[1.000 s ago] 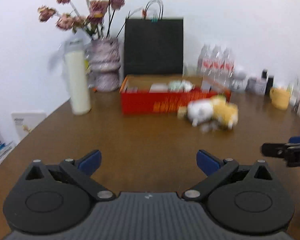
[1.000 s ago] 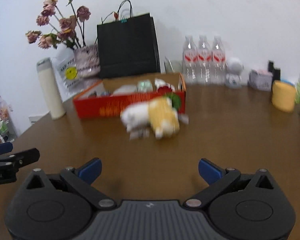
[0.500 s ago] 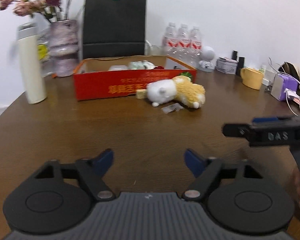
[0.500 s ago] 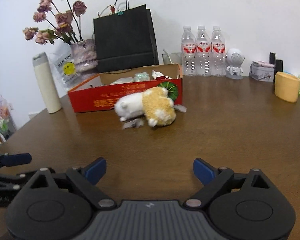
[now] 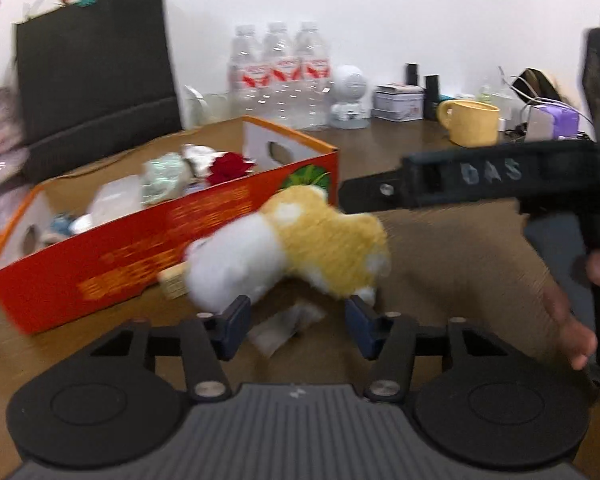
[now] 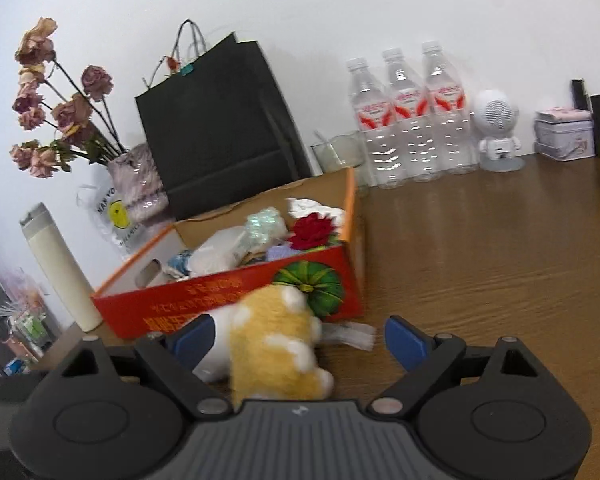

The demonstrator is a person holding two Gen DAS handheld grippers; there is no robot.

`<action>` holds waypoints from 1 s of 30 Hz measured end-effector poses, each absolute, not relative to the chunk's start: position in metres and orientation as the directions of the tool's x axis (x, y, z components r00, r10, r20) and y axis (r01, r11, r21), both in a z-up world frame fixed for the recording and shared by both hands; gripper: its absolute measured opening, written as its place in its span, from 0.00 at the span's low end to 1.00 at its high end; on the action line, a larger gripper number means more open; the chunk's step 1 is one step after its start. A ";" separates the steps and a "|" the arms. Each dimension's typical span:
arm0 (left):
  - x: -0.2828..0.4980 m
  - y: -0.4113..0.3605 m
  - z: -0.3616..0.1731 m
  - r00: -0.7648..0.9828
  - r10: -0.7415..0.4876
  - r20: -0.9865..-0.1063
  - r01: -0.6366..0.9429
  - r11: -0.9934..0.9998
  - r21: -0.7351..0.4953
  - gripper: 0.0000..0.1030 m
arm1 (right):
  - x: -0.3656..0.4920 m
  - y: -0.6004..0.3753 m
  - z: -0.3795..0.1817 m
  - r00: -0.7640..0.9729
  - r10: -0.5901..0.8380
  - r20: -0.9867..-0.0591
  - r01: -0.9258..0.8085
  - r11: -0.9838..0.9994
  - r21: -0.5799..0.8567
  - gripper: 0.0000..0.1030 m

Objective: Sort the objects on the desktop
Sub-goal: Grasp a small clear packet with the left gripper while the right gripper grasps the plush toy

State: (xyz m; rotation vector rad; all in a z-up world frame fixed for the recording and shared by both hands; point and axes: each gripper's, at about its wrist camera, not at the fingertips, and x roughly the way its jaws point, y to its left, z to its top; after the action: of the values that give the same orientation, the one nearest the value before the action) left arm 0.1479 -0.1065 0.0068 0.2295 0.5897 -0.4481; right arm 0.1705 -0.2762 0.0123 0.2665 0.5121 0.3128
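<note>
While your left gripper (image 5: 296, 326) closes over the clear wrapper (image 5: 286, 324), untouched | right gripper (image 6: 296, 336) fingers apart around the plush toy (image 6: 276, 340) | red box (image 6: 228, 300) just behind, on desk (image 6: 480, 260).

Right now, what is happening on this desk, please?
A person is sorting the desk with two hand-held grippers. Both have reached the yellow and white plush toy lying in front of the red box, which already holds small items. The left gripper is closing, with a crumpled wrapper between its fingers. The right gripper is open around the toy, not yet gripping it.
</note>
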 end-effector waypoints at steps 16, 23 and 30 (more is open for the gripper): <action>0.112 -0.033 0.016 0.769 -0.296 -0.567 0.288 0.952 -0.106 0.13 | 0.165 -0.232 0.008 0.795 0.331 -0.508 -0.311 0.942 0.127 0.88; 0.070 0.011 0.038 0.812 -0.228 -0.537 0.202 0.974 -0.107 0.13 | 0.166 -0.187 -0.009 0.779 0.185 -0.599 -0.289 0.954 -0.081 0.46; 0.025 0.026 0.045 0.837 -0.232 -0.496 0.201 0.973 -0.116 0.13 | 0.095 -0.202 0.014 0.808 0.261 -0.529 -0.279 0.959 0.046 0.42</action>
State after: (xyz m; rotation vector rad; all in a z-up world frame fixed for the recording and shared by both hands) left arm 0.0249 0.0261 0.0455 -0.0596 0.5326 -0.2296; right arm 0.0953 -0.2017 0.0135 -0.0346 0.5608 0.2887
